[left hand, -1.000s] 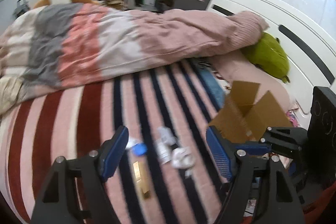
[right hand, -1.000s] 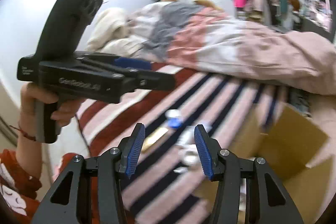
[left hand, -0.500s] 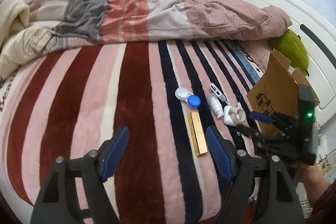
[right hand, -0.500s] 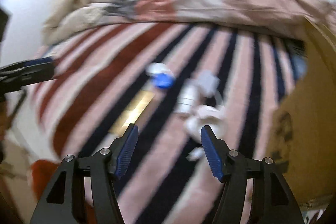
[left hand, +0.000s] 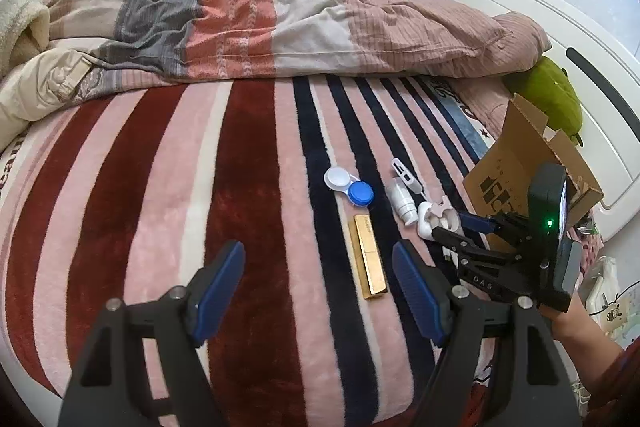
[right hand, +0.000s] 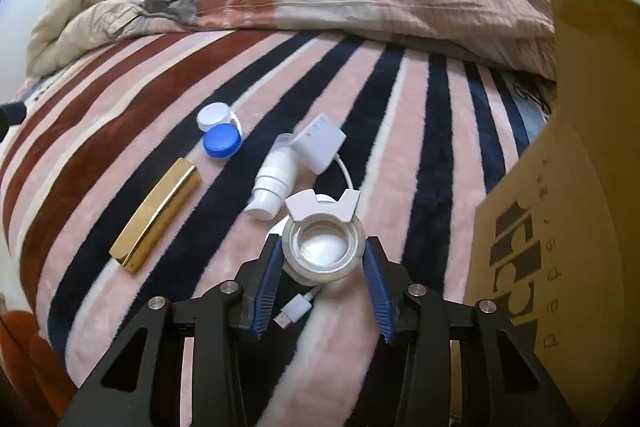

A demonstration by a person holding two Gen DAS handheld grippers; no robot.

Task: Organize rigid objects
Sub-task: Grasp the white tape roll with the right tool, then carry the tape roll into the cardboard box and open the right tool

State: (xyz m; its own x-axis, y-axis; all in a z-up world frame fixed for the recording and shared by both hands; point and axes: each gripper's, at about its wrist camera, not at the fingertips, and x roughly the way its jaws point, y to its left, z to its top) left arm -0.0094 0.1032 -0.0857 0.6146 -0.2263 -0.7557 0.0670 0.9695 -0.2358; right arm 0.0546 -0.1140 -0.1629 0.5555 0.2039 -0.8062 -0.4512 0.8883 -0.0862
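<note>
The pick-up step looks in hand. Nearest, the right tongs (right hand: 323, 259) are closing around a small clear round jar (right hand: 323, 251) lying on the striped bed (right hand: 400, 155), pads at its sides. Next: firm grip, lift, carry to the cardboard box (right hand: 560, 227) just beside. The left tongs (left hand: 320, 287) hover wide apart, empty, near the gold bar (left hand: 370, 257).

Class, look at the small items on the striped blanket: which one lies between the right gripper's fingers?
The clear round holder with the pink clip sits between the right gripper, whose jaws are closing. The gold bar, white bottle and blue-and-white case lie farther off.
</note>
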